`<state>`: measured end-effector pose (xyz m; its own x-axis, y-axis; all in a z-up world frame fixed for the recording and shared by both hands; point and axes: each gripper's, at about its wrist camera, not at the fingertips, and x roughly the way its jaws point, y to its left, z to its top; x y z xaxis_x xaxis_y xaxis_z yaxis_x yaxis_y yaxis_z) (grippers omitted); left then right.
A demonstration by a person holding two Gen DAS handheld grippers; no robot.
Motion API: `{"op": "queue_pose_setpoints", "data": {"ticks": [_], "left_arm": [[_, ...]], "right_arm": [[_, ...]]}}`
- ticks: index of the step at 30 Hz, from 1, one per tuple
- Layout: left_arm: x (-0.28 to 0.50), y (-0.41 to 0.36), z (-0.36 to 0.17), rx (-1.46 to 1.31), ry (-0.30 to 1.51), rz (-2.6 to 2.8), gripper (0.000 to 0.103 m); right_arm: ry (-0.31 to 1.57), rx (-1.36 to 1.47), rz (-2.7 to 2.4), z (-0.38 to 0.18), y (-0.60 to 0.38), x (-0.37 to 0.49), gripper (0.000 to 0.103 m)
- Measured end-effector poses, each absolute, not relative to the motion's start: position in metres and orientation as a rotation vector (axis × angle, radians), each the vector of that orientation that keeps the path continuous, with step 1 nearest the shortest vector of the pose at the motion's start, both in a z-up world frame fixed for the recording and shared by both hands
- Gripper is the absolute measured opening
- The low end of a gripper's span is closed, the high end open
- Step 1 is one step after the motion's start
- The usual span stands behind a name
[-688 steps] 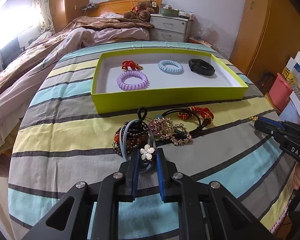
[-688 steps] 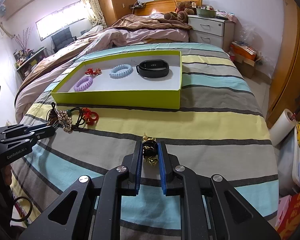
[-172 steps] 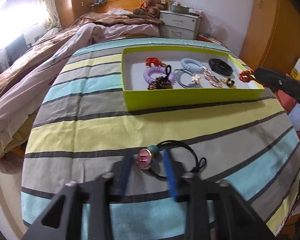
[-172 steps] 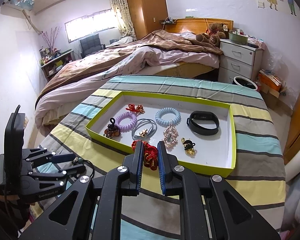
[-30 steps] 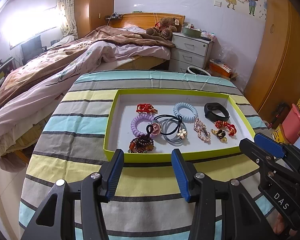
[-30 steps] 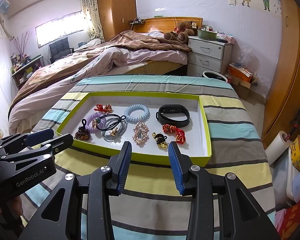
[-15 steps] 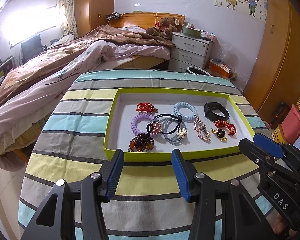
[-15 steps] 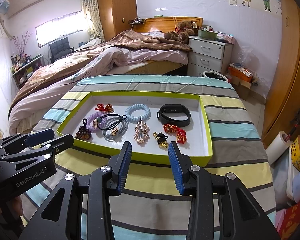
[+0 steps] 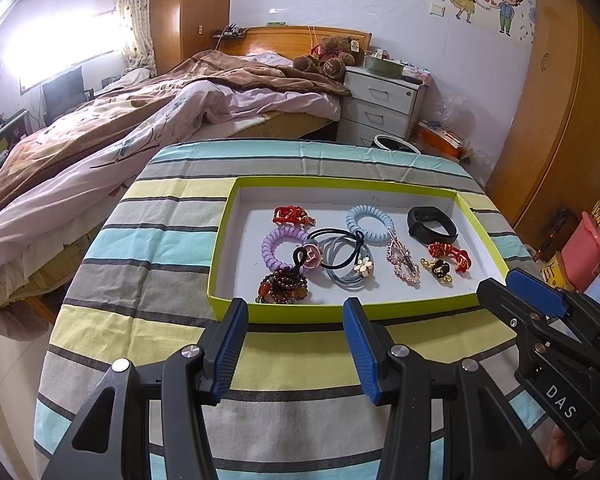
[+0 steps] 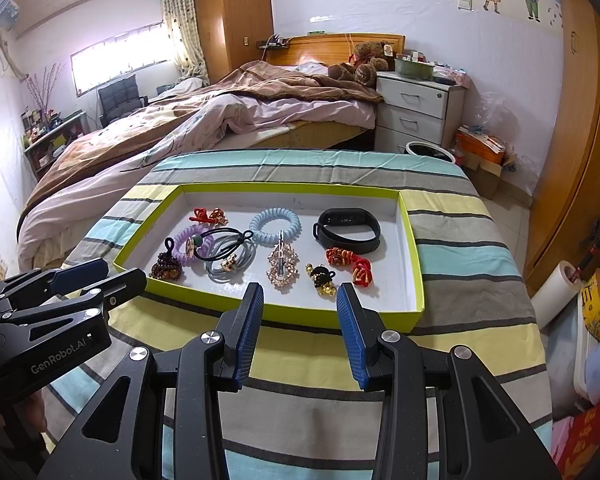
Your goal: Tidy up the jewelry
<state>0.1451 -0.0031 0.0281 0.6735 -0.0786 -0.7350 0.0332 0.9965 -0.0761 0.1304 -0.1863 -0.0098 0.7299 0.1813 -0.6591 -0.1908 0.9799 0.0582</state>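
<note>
All the jewelry lies inside the green tray (image 9: 482, 248) — nothing left on the striped cloth (image 9: 148, 280); left gripper (image 9: 296, 344) and right gripper (image 10: 300, 332) hover released, empty.

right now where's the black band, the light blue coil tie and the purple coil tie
black band (image 10: 347, 231): right wrist view, on its front strap
light blue coil tie (image 9: 369, 219): left wrist view, on its coiled ring
purple coil tie (image 9: 283, 245): left wrist view, on its coiled ring

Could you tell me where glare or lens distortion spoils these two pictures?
Left wrist view: the window is blown out white, and the striped cloth bows outward. Right wrist view: the window glares less, the walls curve and the corners go dark; the tray stays sharp.
</note>
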Motion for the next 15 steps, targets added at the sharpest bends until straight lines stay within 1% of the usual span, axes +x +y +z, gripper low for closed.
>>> {"op": "queue_pose_setpoints", "data": {"ticks": [15], "left_arm": [[0.1442, -0.0033, 0.0284, -0.062, 0.835, -0.064, 0.049]], "right_arm": [[0.722, -0.015, 0.206, -0.0094, -0.1864, 0.1297, 0.039]]}}
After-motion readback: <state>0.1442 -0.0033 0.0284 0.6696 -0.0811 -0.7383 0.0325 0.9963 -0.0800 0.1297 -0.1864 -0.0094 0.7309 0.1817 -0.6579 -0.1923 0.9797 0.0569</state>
